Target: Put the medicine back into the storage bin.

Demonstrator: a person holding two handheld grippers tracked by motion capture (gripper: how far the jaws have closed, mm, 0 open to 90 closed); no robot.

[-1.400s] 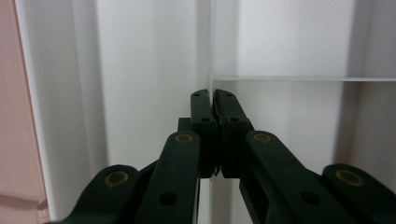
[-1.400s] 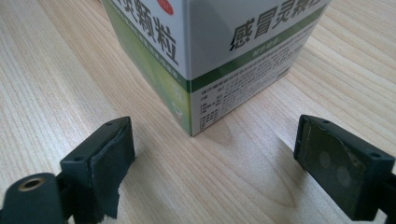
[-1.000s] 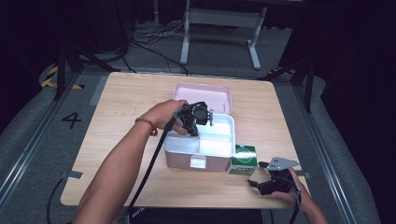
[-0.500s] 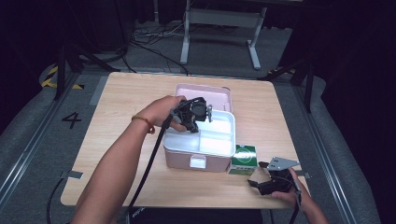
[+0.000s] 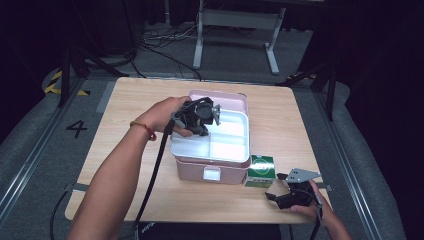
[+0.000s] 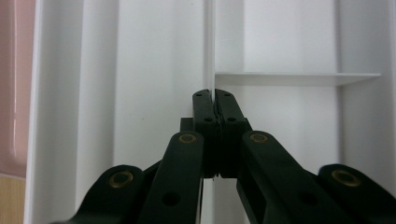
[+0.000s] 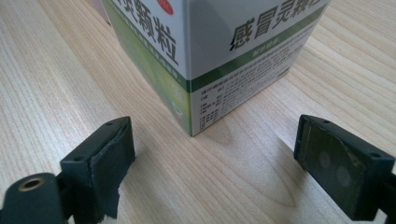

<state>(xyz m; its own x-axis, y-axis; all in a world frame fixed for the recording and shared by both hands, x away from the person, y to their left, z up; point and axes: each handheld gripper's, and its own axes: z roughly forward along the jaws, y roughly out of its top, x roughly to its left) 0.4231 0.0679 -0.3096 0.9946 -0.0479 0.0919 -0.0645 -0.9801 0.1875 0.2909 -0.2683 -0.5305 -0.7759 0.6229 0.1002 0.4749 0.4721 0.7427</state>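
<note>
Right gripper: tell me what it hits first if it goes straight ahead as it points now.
Most likely the green-and-white medicine box: it stands on the table just beyond the right gripper, whose jaws are open, its near corner roughly centred between them.

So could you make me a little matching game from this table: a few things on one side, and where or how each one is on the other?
Things:
1. left tongs
2. right tongs
3. green medicine box
4. white divided tray

States:
A. stands on the wooden table beside the pink case
B. sits in the top of the pink case
C. open, pointing at the green box
D. shut on the tray's dividing wall

Pairs: 1-D, 2-C, 3-A, 4-B
</note>
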